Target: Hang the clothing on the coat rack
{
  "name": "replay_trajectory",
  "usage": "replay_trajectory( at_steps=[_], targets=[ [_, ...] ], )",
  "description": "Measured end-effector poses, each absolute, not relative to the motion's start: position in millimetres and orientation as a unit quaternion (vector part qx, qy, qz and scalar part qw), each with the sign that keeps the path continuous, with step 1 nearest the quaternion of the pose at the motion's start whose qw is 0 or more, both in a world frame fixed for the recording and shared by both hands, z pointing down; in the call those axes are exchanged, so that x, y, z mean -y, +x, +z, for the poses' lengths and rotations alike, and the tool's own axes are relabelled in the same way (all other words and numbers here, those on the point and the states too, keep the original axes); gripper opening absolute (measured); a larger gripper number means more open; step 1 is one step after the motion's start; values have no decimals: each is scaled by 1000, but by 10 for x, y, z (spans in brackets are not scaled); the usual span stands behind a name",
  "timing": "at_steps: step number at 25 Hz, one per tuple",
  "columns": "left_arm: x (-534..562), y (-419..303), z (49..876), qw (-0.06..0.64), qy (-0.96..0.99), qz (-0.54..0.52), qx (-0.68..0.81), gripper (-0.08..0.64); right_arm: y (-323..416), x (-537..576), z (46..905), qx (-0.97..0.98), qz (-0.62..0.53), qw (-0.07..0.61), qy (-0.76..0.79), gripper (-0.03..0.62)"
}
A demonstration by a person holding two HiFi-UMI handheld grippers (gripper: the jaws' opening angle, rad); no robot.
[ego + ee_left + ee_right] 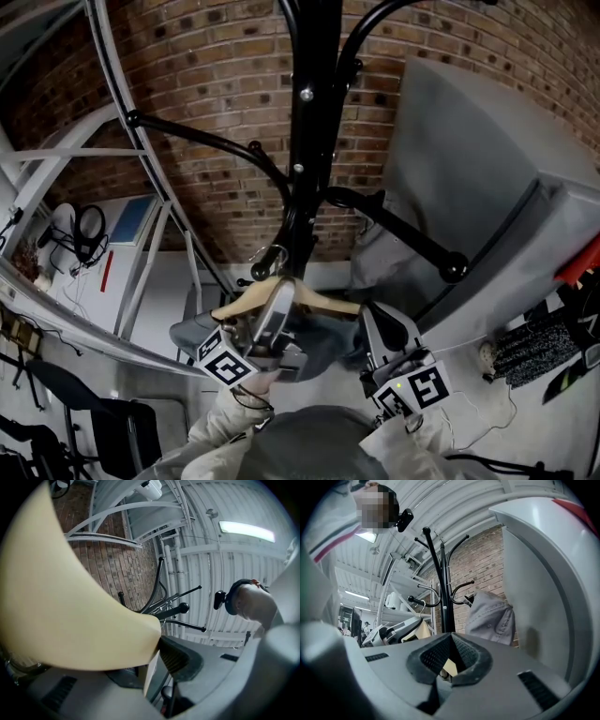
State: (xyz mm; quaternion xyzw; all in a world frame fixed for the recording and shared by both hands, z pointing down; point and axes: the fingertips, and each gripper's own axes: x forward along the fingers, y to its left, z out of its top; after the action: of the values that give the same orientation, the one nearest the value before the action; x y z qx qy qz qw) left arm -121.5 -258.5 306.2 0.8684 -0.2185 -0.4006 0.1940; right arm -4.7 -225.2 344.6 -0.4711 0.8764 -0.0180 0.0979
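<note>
Brick wall (216, 84) backs this corner. Nearest me, my left hand-held gripper (277, 306) and right hand-held gripper (373, 315) each clamp the wooden hanger (330, 301). That keeps its grey garment (323, 345) level, I judge, with the hook (267, 255) up beside the coat rack (309, 112) beyond. No readable writing shows, only square markers.

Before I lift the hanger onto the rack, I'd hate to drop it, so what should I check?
1. Left gripper clamped on hanger: ok.
2. Right gripper clamped on hanger: ok.
3. Clothing draped on hanger: ok.
4. Hook caught on the rack: cannot tell; it sits close to the pole.
5. Bare arm available: ok, upper left in the head view.
</note>
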Motion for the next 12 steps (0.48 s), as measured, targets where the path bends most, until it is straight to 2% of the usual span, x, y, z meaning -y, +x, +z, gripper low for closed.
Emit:
replay_trajectory(
  at_steps=[12],
  targets=[
    [2752,-1134,3164,195,870,-395,222,104,-6,2332,3490,-874,-25,86,-478,24]
  ],
)
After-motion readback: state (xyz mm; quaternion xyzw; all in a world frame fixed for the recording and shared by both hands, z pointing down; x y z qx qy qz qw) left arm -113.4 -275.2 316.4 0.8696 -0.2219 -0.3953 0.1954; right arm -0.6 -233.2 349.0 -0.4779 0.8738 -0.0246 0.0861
